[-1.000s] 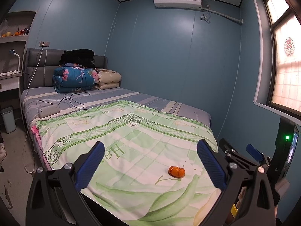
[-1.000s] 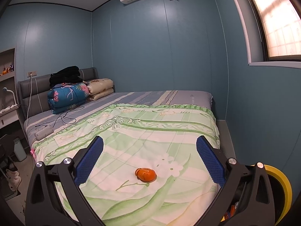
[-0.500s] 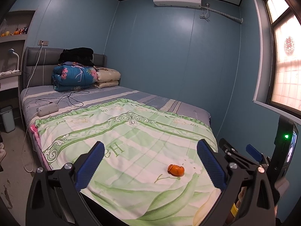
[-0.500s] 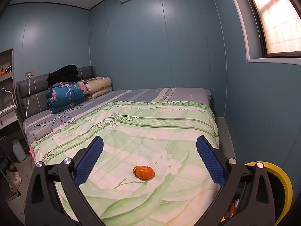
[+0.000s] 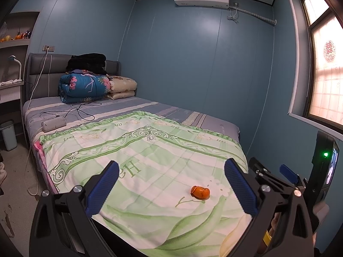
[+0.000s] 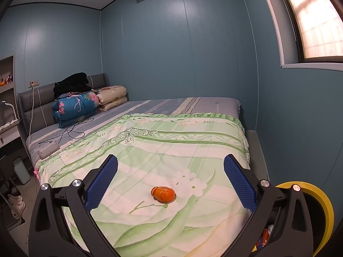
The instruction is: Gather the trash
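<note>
An orange peel (image 6: 163, 194) lies on the green floral bedspread (image 6: 171, 150) near the foot of the bed; it also shows in the left wrist view (image 5: 200, 192). My right gripper (image 6: 170, 183) is open and empty, held above the bed's foot, the peel between and beyond its blue pads. My left gripper (image 5: 171, 187) is open and empty, the peel ahead toward its right finger. A yellow-rimmed bin (image 6: 315, 212) stands at the lower right of the right wrist view, with some trash inside.
Folded quilts (image 5: 85, 85) and pillows (image 5: 122, 87) are stacked at the headboard. A power strip (image 5: 53, 124) with cables lies on the striped sheet. A small pale bin (image 5: 8, 135) stands on the floor left of the bed. The right gripper's body (image 5: 323, 169) shows at the right of the left wrist view.
Both grippers have moved slightly forward toward the bed; the peel sits a little closer in the right wrist view. Both jaws stay open.
</note>
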